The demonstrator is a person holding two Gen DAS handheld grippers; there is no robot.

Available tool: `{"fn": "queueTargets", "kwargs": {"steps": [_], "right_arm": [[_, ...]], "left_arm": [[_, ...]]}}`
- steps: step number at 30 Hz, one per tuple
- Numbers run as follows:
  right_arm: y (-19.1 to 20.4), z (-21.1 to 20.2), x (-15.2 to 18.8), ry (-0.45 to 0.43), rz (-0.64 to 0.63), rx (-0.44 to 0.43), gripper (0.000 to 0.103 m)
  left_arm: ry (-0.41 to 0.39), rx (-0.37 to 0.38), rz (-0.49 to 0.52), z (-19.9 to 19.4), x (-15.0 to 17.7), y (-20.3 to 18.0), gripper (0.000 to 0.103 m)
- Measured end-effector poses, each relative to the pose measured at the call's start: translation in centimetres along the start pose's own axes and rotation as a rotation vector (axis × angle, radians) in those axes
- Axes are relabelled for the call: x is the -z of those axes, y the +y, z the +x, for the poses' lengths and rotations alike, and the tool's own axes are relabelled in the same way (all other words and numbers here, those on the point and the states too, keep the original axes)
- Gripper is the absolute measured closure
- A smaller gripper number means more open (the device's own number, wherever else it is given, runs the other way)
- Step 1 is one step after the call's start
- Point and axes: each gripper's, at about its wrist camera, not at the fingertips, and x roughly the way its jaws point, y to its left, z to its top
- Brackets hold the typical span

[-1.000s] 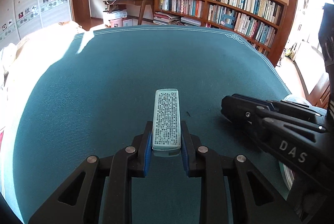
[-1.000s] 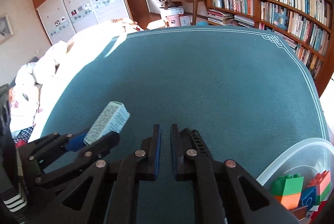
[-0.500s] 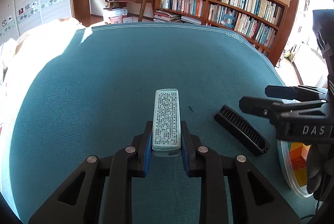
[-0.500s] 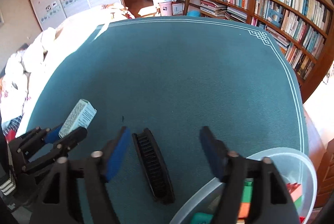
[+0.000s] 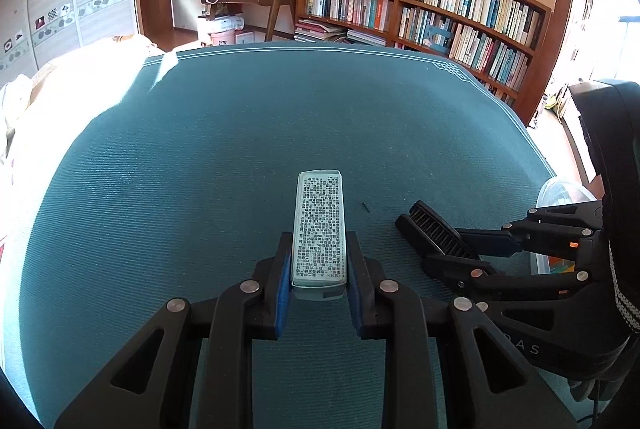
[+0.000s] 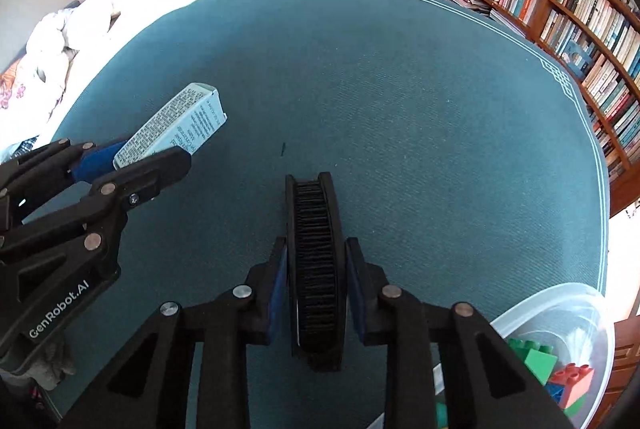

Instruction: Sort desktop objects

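Observation:
My left gripper (image 5: 319,269) is shut on a long pale box with small print (image 5: 319,229) and holds it over the teal table; the box also shows at the left of the right wrist view (image 6: 176,127). My right gripper (image 6: 316,269) is shut on a black brush (image 6: 314,249), which lies lengthwise between its blue pads. In the left wrist view the brush (image 5: 434,231) shows to the right of the box, gripped by the right gripper (image 5: 472,249).
A clear plastic tub (image 6: 560,313) with coloured toy bricks (image 6: 560,377) stands at the table's near right corner; its rim shows in the left wrist view (image 5: 560,189). A tiny dark speck (image 6: 283,148) lies on the teal tablecloth (image 6: 400,109). Bookshelves (image 5: 440,5) stand beyond the table.
My right gripper opened over the black brush, came down around it and closed on it. The left gripper kept still with the box.

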Motion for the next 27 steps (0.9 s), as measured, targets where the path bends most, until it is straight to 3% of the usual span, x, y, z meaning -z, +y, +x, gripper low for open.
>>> {"fn": "queueTargets", "kwargs": {"steps": [9, 20, 27], "right_arm": [[0.4, -2.9, 0.5, -0.133, 0.064, -0.065, 0.073], [-1.2, -8.1, 2.4, -0.268, 0.216, -0.031, 0.073], [-4.5, -12.0, 5.1, -0.345, 0.325, 0.028, 0.073]], "left_arm": [[-0.018, 0.005, 0.012, -0.9, -0.2, -0.4, 0.077], [-0.052, 0.033, 0.059, -2.6, -0.9, -2.5, 0.077], [-0.055, 0.124, 0.122, -3.7, -1.0, -6.3, 0.077]]}}
